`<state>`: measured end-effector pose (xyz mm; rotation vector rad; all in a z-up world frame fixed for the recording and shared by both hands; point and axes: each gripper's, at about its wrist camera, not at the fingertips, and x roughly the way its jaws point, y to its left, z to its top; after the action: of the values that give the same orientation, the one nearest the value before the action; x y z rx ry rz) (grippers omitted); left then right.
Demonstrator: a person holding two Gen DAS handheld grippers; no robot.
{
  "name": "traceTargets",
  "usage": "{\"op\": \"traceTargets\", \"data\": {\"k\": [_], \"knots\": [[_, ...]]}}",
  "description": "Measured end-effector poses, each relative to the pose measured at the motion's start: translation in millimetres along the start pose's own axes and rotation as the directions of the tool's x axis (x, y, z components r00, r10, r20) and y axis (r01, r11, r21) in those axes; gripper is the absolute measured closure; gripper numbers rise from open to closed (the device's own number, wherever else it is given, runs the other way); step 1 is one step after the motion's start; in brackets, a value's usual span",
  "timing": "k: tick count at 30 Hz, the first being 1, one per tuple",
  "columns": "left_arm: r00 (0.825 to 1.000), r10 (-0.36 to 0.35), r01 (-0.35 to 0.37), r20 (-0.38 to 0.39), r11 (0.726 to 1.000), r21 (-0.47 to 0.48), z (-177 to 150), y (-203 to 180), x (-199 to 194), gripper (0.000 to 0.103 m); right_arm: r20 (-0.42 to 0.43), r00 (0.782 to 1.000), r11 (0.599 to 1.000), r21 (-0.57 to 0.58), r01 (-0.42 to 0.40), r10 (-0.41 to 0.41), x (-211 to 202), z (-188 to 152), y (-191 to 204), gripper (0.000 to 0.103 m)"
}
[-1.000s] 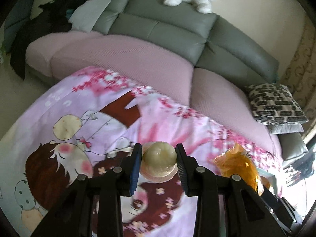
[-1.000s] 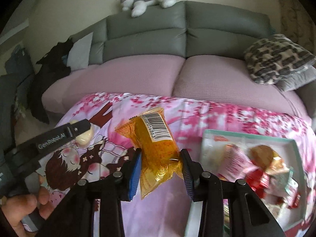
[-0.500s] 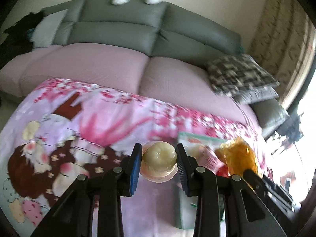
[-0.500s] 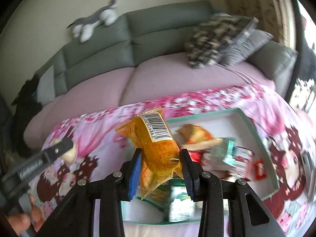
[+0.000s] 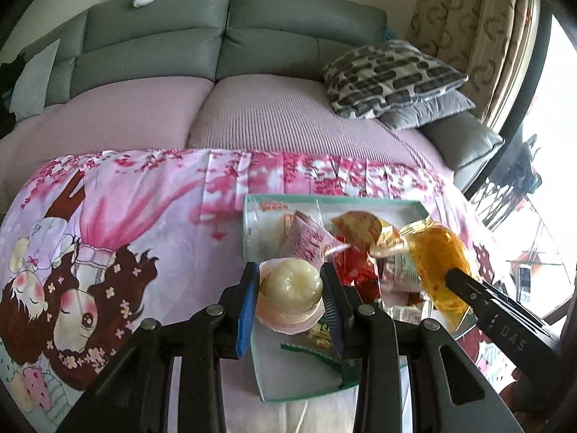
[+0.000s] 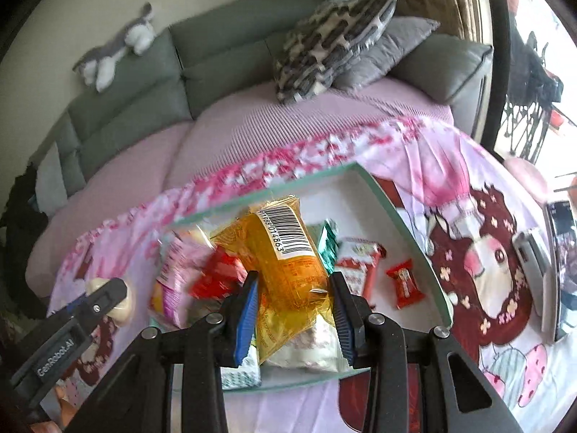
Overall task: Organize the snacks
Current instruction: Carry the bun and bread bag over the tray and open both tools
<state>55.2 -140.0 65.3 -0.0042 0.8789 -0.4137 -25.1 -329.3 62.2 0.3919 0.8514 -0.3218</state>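
Observation:
My left gripper (image 5: 290,297) is shut on a pale yellow jelly cup (image 5: 290,287) with a pink rim, held over the left edge of a teal-rimmed white box (image 5: 299,391). My right gripper (image 6: 294,297) is shut on an orange snack packet (image 6: 285,252) with a barcode, held above the same box (image 6: 407,231). In the left wrist view the orange packet (image 5: 438,263) and the right gripper's finger (image 5: 468,290) show at the right. The box holds several wrapped snacks, among them red candies (image 6: 404,281) and a pink packet (image 6: 180,263).
The box lies on a pink cartoon-print cloth (image 5: 126,223) spread in front of a grey sofa with pink seat covers (image 5: 270,115). Patterned cushions (image 5: 389,75) lie at the sofa's right end. A phone (image 6: 562,252) rests on the cloth right of the box.
Both grippers have swung to the right with their snacks, from over the bare cloth to over the box. The grips have not altered.

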Motion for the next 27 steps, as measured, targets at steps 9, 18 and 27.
{"op": "traceTargets", "data": {"k": [9,18,27], "knots": [[0.993,0.031,-0.027,-0.115,0.999,0.030,-24.7,-9.6,35.3,0.067,-0.075,0.997,1.000,-0.018,-0.009,0.008,19.1,-13.0,-0.6,0.062],[0.988,0.041,-0.038,-0.147,0.999,0.023,-34.1,-7.0,44.6,0.068,-0.093,0.996,0.999,-0.034,-0.009,0.006,22.4,-14.6,6.2,0.061],[0.994,0.037,-0.036,-0.102,0.999,0.005,-29.8,-0.5,19.0,0.057,-0.096,0.995,0.999,-0.039,0.007,-0.011,12.2,-13.2,8.3,0.034]]}}
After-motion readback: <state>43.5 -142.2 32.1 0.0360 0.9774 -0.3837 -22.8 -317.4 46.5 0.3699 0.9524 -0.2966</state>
